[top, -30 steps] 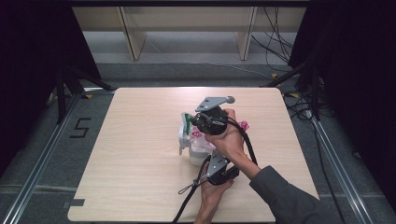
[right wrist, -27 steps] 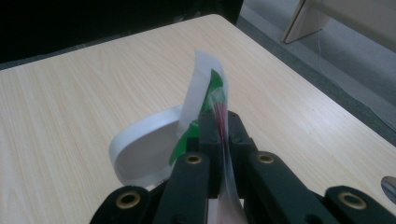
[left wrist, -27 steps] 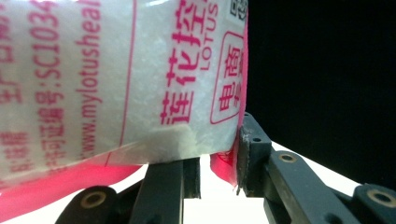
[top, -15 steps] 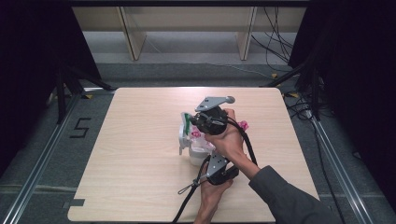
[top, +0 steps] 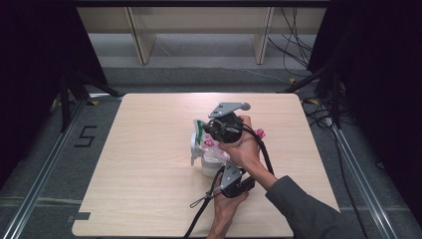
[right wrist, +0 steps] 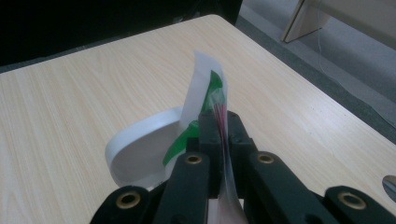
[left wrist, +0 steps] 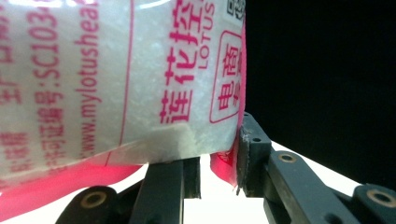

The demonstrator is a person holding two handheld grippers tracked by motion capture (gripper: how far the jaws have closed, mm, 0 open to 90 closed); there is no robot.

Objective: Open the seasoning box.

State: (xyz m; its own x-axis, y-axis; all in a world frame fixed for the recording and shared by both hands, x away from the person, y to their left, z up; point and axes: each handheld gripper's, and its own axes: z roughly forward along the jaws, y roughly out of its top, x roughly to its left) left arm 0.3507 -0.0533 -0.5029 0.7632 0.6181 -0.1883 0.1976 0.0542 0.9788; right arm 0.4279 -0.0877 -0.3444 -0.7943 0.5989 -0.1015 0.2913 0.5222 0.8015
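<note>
A clear bag of white granules with pink print hangs over the middle of the wooden table. My left gripper is shut on its pink bottom seam, and the bag bulges over the jaws. My right gripper is shut on the bag's thin top edge, which is white film with green and pink print standing upright. In the high view the right gripper is above the bag and the left gripper is nearer the person. A white round bowl sits on the table directly under the bag.
The bowl shows just below the bag in the high view. Cables trail from both grippers toward the table's near edge. A person's forearm in a grey sleeve comes in from the lower right. Wooden shelving legs stand beyond the far edge.
</note>
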